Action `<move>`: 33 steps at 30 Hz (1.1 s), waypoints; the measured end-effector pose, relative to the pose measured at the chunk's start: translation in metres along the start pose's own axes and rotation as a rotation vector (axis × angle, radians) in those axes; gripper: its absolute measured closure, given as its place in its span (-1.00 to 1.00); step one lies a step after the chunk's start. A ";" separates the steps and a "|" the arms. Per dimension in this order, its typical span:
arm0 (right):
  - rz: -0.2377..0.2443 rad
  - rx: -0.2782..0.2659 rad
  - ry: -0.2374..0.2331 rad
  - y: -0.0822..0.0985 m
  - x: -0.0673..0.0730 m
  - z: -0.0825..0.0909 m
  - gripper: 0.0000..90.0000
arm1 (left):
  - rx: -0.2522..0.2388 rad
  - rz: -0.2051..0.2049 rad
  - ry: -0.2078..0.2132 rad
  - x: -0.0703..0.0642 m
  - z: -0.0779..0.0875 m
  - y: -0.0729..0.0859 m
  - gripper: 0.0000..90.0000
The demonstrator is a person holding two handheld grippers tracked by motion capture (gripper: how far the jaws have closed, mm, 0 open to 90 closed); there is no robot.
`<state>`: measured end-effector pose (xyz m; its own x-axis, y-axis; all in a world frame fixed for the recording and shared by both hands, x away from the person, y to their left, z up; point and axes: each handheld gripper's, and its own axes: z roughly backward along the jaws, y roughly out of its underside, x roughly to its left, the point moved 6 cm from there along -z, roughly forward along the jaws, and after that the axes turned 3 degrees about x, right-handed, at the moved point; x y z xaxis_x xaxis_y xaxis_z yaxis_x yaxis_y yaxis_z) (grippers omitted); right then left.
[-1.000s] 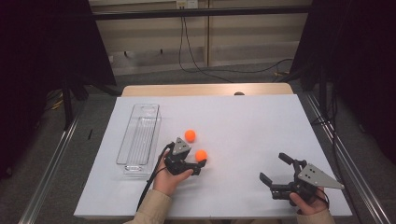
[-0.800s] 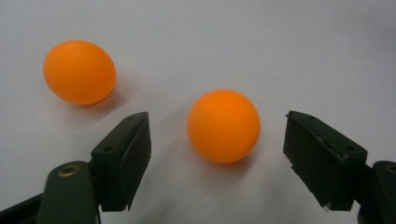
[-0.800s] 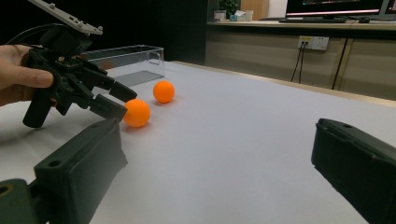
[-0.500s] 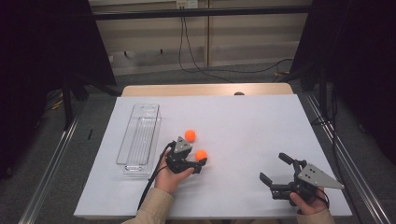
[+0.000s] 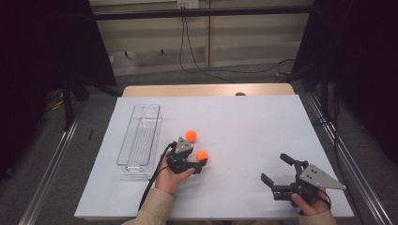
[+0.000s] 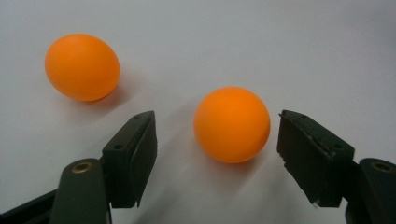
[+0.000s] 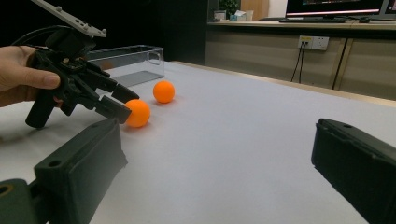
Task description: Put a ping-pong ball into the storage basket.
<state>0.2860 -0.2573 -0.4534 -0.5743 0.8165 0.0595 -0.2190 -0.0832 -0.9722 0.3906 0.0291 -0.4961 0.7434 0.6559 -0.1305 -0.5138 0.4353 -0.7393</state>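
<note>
On the white counter (image 5: 244, 122), the left hand-held gripper (image 6: 217, 144) has just been closing around the nearer orange ball (image 6: 232, 124), pads not yet touching; the squeeze comes next. The right hand-held gripper (image 5: 279, 171) rests released.

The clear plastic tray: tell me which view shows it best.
The high view: the clear plastic tray shows whole, lying long on the white table with nothing in it. The right gripper view catches just its far end, low and partly hidden behind the left gripper.
</note>
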 end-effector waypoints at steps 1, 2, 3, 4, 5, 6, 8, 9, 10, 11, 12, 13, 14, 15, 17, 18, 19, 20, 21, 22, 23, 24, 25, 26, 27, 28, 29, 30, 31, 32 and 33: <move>0.000 0.001 0.000 0.000 0.000 0.000 -0.96 | 0.003 0.002 0.000 0.000 0.000 0.000 -0.36; -0.001 0.000 0.000 0.000 0.000 0.000 -0.96 | 0.003 0.003 0.000 0.000 0.000 0.000 -0.36; 0.001 -0.001 0.000 0.000 0.000 0.000 -0.96 | 0.004 0.003 0.003 0.000 0.000 0.000 -0.35; 0.001 0.000 0.000 0.000 0.000 0.000 -0.96 | 0.004 0.001 0.004 0.001 0.000 0.000 -0.34; 0.000 0.000 0.000 0.000 0.000 0.000 -0.96 | 0.003 0.001 0.004 0.000 0.000 0.000 -0.33; 0.000 0.000 0.000 0.000 0.000 0.000 -0.96 | 0.004 0.004 0.007 0.000 0.000 0.000 -0.33; 0.001 0.001 0.000 0.000 0.000 0.000 -0.96 | 0.006 0.007 0.007 0.000 -0.001 0.001 -0.33; 0.002 -0.001 0.000 0.000 0.000 0.000 -0.96 | 0.006 0.006 0.006 0.000 -0.001 0.001 -0.33; 0.000 -0.001 0.000 0.000 0.000 0.000 -0.96 | 0.005 0.000 0.005 0.001 0.000 0.000 -0.32; 0.000 0.000 0.000 0.000 0.000 0.000 -0.96 | 0.005 0.002 0.006 0.000 -0.001 0.000 -0.31; -0.001 0.001 0.000 0.000 0.000 0.000 -0.96 | 0.009 -0.002 0.006 0.000 -0.001 0.001 -0.30; -0.001 0.001 -0.001 0.000 0.000 0.000 -0.96 | 0.012 0.003 0.006 0.000 -0.001 0.001 -0.29; -0.001 0.002 -0.001 0.000 0.000 0.000 -0.96 | 0.013 0.005 0.008 0.000 -0.002 0.001 -0.29; 0.000 0.002 -0.001 0.000 0.000 -0.001 -0.96 | 0.022 0.005 0.004 0.000 -0.003 0.001 -0.29; -0.001 0.002 -0.001 0.000 0.001 0.000 -0.96 | 0.020 0.005 0.005 0.000 -0.004 0.000 -0.29; 0.002 0.002 -0.001 0.000 0.000 0.000 -0.96 | 0.019 0.004 0.010 -0.001 -0.004 -0.001 -0.29; 0.002 0.000 -0.001 0.000 0.000 0.000 -0.96 | 0.021 0.000 0.008 -0.001 -0.004 -0.001 -0.29; -0.001 0.000 0.000 0.000 0.000 0.000 -0.96 | 0.024 -0.006 0.008 -0.001 -0.004 -0.001 -0.29; -0.002 0.001 0.001 0.000 0.000 0.000 -0.96 | 0.024 -0.006 0.007 -0.001 -0.005 -0.001 -0.29; -0.003 0.001 0.001 0.000 0.000 0.000 -0.96 | 0.028 -0.001 0.010 -0.001 -0.006 -0.001 -0.29; -0.003 0.001 0.000 0.000 0.000 0.000 -0.96 | 0.032 -0.001 0.011 -0.001 -0.006 0.000 -0.29; -0.003 0.001 -0.001 0.000 0.000 0.000 -0.96 | 0.034 -0.004 0.011 -0.001 -0.007 0.000 -0.28; -0.001 0.000 -0.001 0.000 0.000 0.000 -0.96 | 0.033 -0.005 0.012 -0.001 -0.007 0.000 -0.27; -0.002 0.000 -0.001 0.000 0.000 0.000 -0.96 | 0.033 -0.004 0.014 -0.001 -0.007 -0.001 -0.26; -0.002 0.000 -0.001 0.000 0.000 0.000 -0.96 | 0.031 -0.007 0.010 0.000 -0.008 -0.001 -0.25; -0.002 0.001 -0.001 0.000 0.000 0.000 -0.96 | 0.032 -0.006 0.007 0.000 -0.008 -0.001 -0.25; -0.002 0.001 -0.001 0.000 0.000 0.000 -0.96 | 0.033 -0.007 0.007 0.000 -0.008 -0.001 -0.24; -0.003 0.001 -0.001 0.000 0.000 0.000 -0.96 | 0.031 -0.004 0.010 0.000 -0.008 -0.002 -0.23; -0.003 0.001 -0.001 0.000 0.000 0.000 -0.96 | 0.029 -0.002 0.010 0.000 -0.009 -0.002 -0.23; -0.003 0.001 0.000 0.000 0.000 0.000 -0.96 | 0.034 -0.004 0.010 0.000 -0.008 -0.002 -0.23; -0.003 0.001 -0.001 0.000 0.000 0.000 -0.96 | 0.034 0.001 0.012 -0.001 -0.009 -0.002 -0.23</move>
<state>0.2861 -0.2571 -0.4536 -0.5746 0.8160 0.0627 -0.2214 -0.0813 -0.9718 0.3948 0.0221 -0.5000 0.7479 0.6490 -0.1394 -0.5286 0.4554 -0.7164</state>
